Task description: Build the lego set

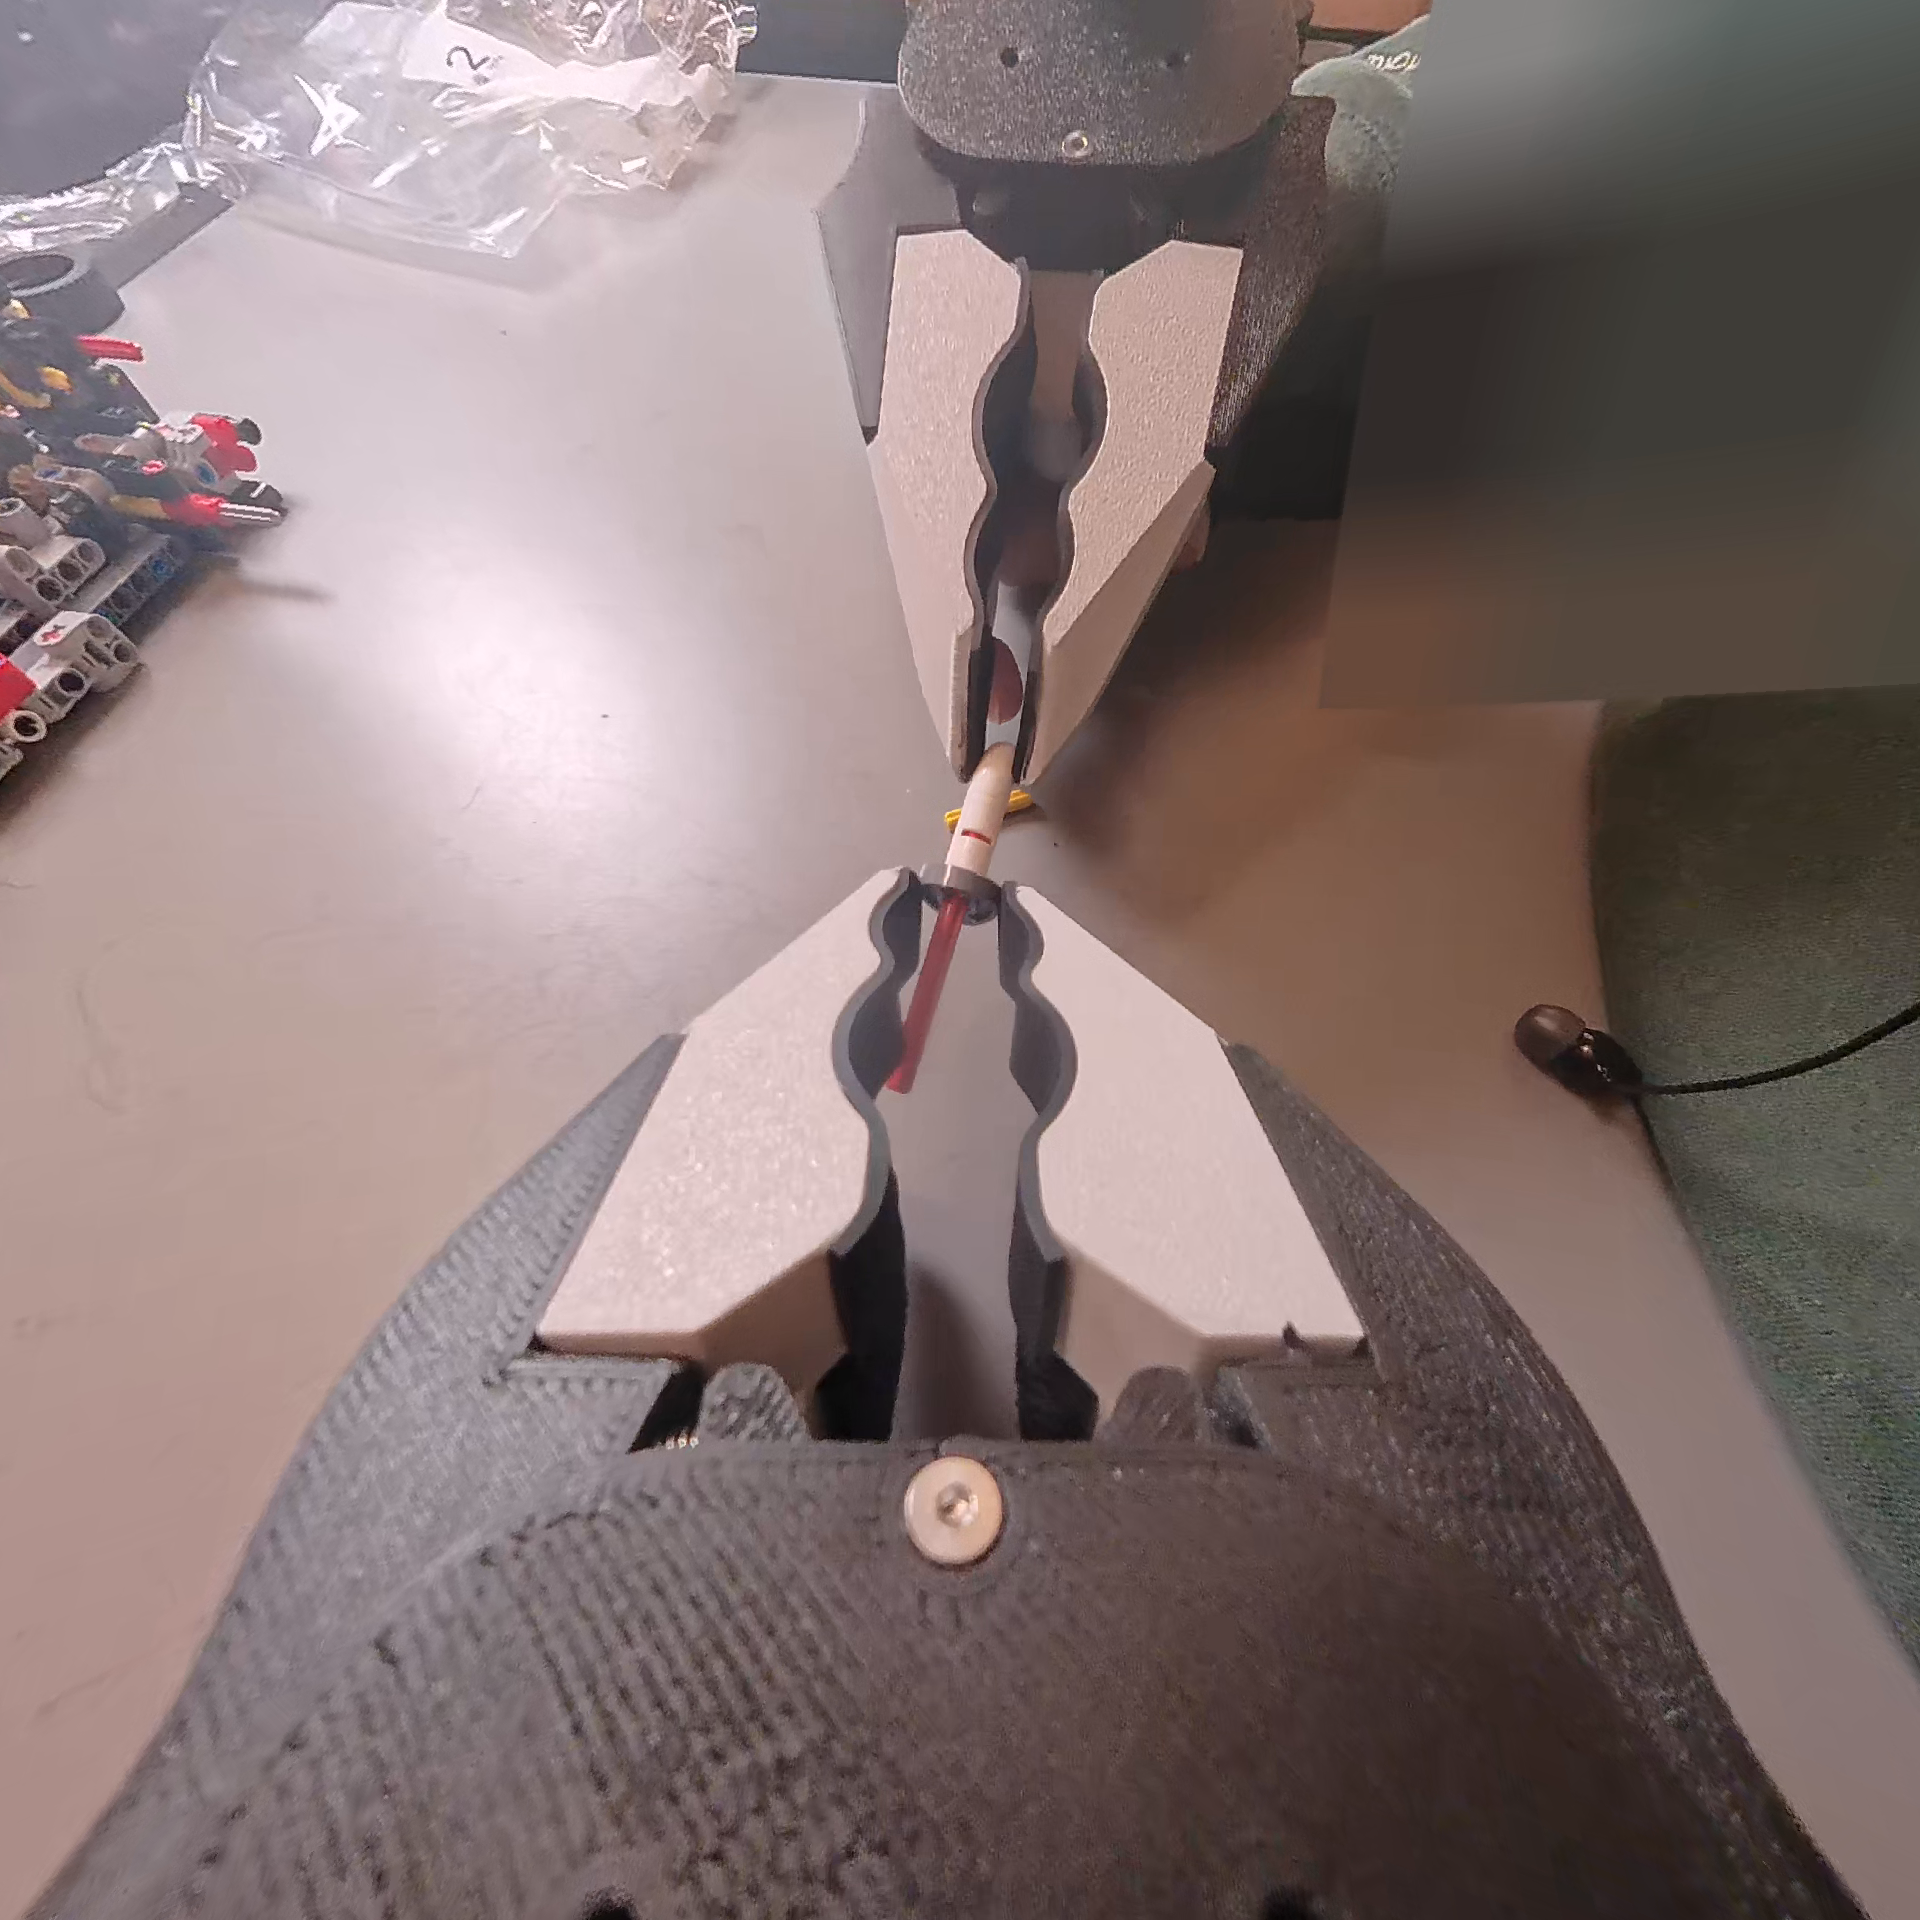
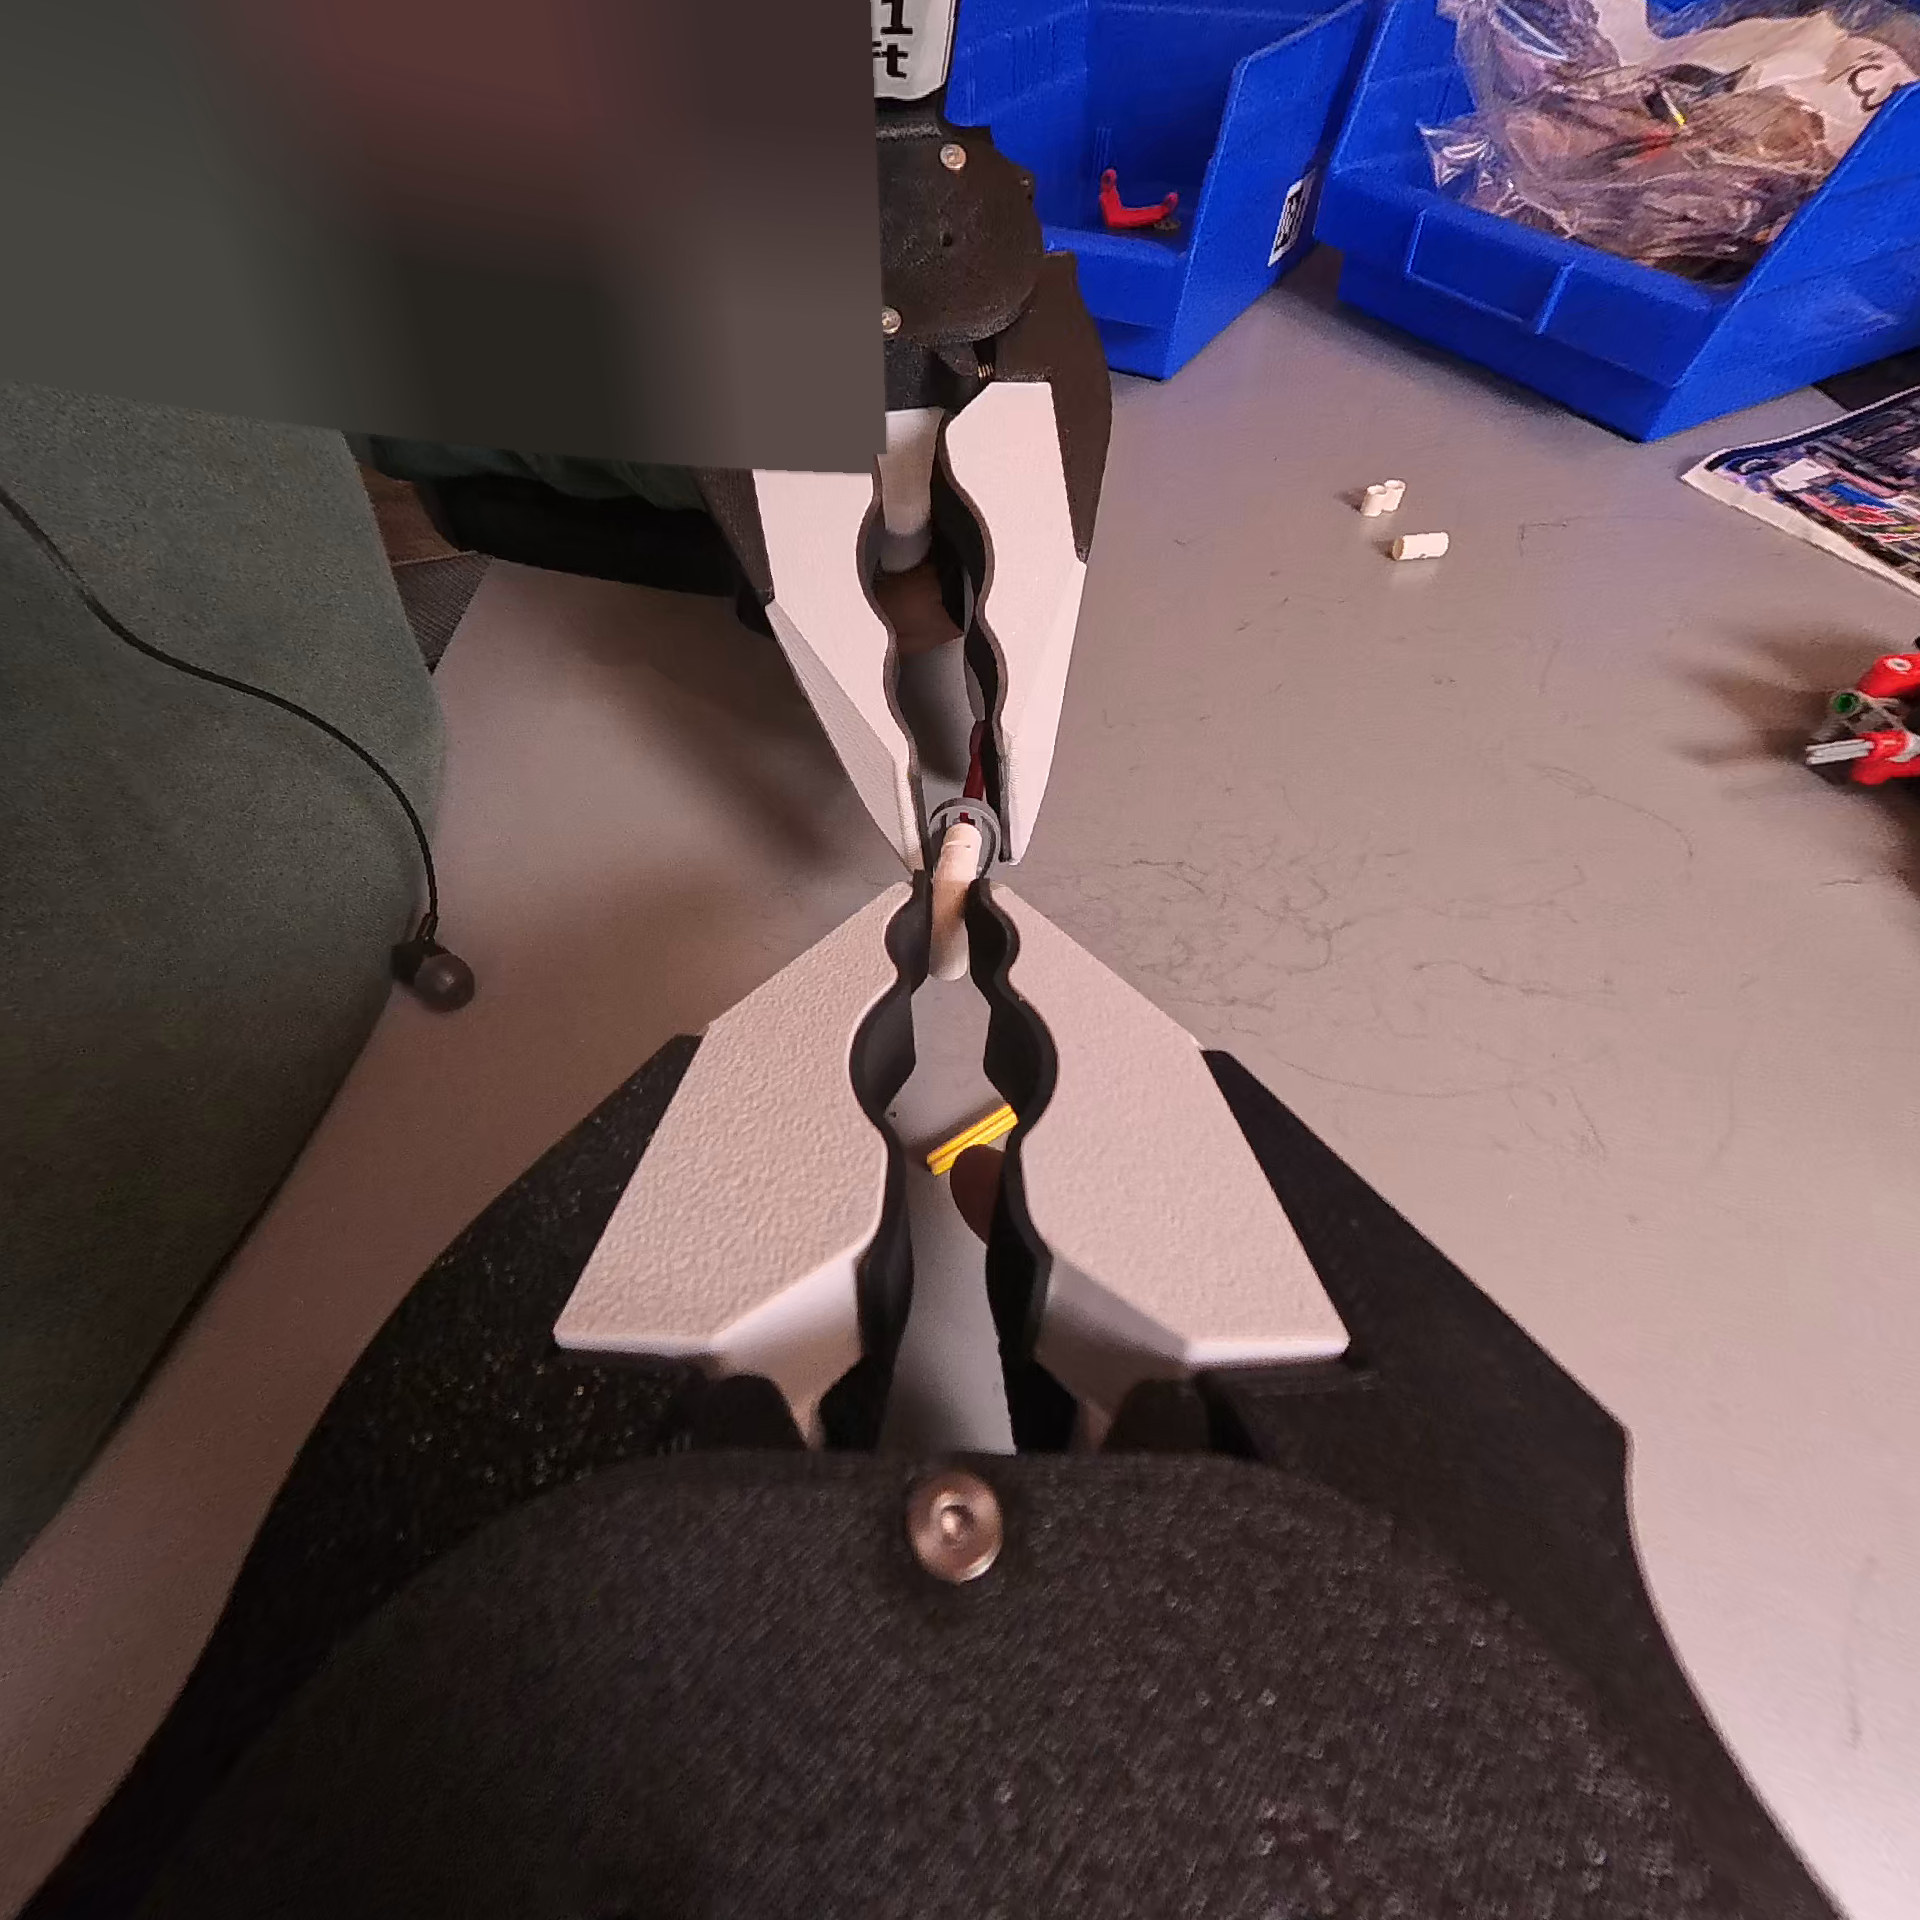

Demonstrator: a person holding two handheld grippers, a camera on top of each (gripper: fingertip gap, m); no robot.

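Observation:
My left gripper [image 1: 961, 883] is shut on a small grey ring [image 1: 971, 886]. A red axle [image 1: 925, 997] runs from the ring back between the fingers. My right gripper [image 1: 997, 764] faces it tip to tip and is shut on a cream-white tubular piece [image 1: 980, 821], whose far end meets the grey ring. In the right wrist view the right gripper [image 2: 948, 899] pinches the white piece [image 2: 951, 925]. The left gripper [image 2: 961, 842] holds the grey ring [image 2: 961, 816] and red axle [image 2: 977, 769] just beyond. A small yellow piece [image 1: 1018, 800] lies on the grey table below.
A partly built brick model [image 1: 94, 499] and clear plastic bags [image 1: 457, 114] lie at the left. Blue bins [image 2: 1558, 208], loose white connectors [image 2: 1397, 520], a printed booklet [image 2: 1829, 488] and a small red-grey assembly [image 2: 1870, 727] are at the right. Green cloth [image 1: 1766, 1039] with a black cord toggle [image 1: 1558, 1044] lies at the table edge. Both grippers' tips are close together, under 4 cm apart.

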